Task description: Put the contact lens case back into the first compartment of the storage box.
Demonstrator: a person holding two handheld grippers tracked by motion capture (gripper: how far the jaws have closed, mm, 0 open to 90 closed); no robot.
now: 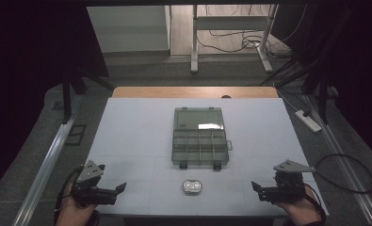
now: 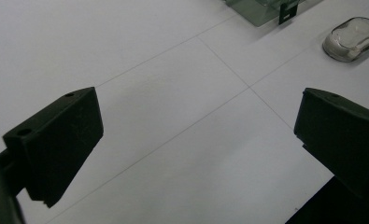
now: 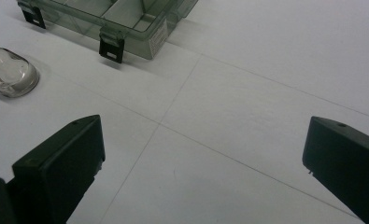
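Observation:
A clear green-grey compartment box (image 1: 200, 136) lies open in the middle of the white table (image 1: 136, 127), its lid folded back toward the far side. A small clear oval case (image 1: 192, 187) rests on the table just in front of the box. My left gripper (image 1: 120, 188) sits low at the front left, open, with nothing between its jaws. At the front right my right gripper (image 1: 255, 187) is also open and empty. The left gripper view has the oval case (image 2: 352, 38) at the upper right. In the right gripper view the box (image 3: 112, 18) and oval case (image 3: 9, 72) lie at the upper left.
A wooden strip (image 1: 195, 92) borders the table's far edge. Beyond it stand a metal frame's legs (image 1: 193, 52) and loose cables on the floor. A white power strip (image 1: 308, 120) lies on the floor at the right, and a black cable loops near the right gripper.

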